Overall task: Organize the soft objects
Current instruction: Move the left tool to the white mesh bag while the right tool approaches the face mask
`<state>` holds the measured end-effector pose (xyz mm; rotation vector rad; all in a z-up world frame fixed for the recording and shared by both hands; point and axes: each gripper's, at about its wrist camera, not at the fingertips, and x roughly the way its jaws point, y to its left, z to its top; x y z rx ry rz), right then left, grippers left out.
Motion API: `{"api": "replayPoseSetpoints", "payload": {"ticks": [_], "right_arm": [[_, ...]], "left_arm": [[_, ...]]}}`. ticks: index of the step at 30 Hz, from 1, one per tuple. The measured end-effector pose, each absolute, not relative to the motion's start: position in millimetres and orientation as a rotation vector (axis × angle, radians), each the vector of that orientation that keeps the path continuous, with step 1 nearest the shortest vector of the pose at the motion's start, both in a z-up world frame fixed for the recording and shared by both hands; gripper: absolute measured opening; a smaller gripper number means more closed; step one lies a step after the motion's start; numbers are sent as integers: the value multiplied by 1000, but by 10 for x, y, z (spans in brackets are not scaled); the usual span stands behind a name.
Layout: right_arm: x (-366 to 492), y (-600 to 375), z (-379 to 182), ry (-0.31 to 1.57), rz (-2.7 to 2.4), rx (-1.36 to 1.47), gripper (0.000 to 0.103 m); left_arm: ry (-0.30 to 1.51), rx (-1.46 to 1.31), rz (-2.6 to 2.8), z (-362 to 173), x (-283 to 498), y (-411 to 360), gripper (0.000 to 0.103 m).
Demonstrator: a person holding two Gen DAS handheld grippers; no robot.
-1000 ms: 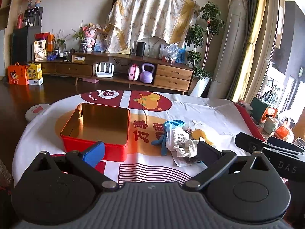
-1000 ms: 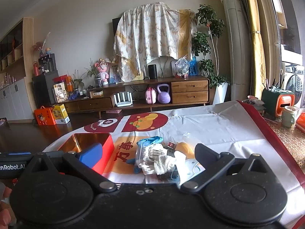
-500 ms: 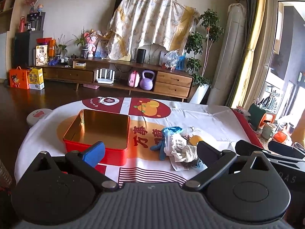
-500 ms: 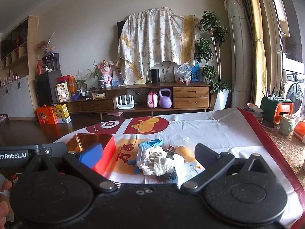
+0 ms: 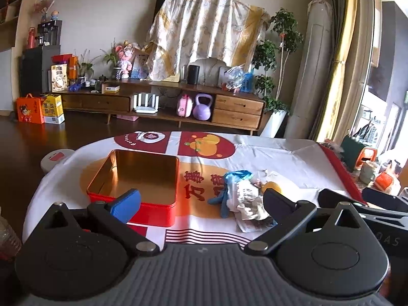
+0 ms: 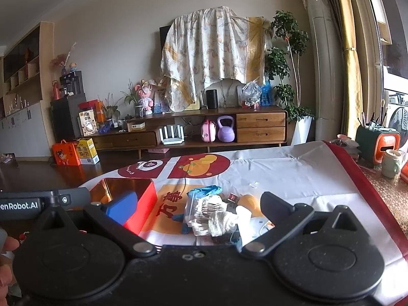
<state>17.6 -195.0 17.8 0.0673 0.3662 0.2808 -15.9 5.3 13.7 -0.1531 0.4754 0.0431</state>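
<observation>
Nearest the lens, the left gripper [image 5: 201, 201] is hovering above the near edge of the table with its fingers spread wide apart and nothing between them, and the right gripper [image 6: 199, 207] is hanging beside it in the same way, fingers wide apart and gripping nothing. Just past the left gripper's blue pad, a red tin [image 5: 142, 178] with a gold inside is sitting open on the printed tablecloth [image 5: 280, 158], and nothing is showing inside it. To the right of the tin, apart from it, a small heap of soft objects [image 6: 211, 214] is lying on the cloth: a blue glove [image 5: 234, 178] is draping over the far side, a white gauze wad [image 6: 221, 221] is resting at the near side, and a clear packet of cotton swabs [image 6: 201, 207] is lying between them, with an orange round thing [image 6: 248, 201] touching the heap's right side. Beyond the table, a wooden sideboard [image 6: 260, 125] is standing against the wall, carrying a purple kettlebell [image 6: 225, 128] on its lower shelf, and a patterned sheet [image 6: 214, 53] is hanging over something above it.
</observation>
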Motion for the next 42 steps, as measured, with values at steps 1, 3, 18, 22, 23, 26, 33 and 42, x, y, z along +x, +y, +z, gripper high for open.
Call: {"api": "replayPoseSetpoints", "payload": {"ticks": [1, 3, 18, 22, 23, 26, 33, 42], "right_arm": [[207, -1961, 156, 372, 277, 70, 103], [252, -1978, 119, 387, 274, 75, 103], [808, -2092, -242, 468, 301, -21, 100], [981, -2115, -364, 506, 297, -59, 97], [1022, -2123, -391, 515, 298, -63, 95], [1150, -2144, -440, 541, 298, -81, 93], [1375, -2145, -634, 590, 301, -134, 87], [1550, -2166, -891, 652, 292, -150, 71]], "left_arm": [[482, -151, 44, 123, -129, 44, 103], [500, -152, 32, 82, -85, 41, 103], [566, -73, -17, -159, 587, -110, 103], [571, -39, -7, -196, 852, -136, 103], [574, -30, -2, -215, 924, -147, 103], [595, -27, -5, -275, 1141, -161, 103], [627, -1, -55, -427, 1481, -311, 103], [661, 86, -186, -687, 1649, -798, 102]]}}
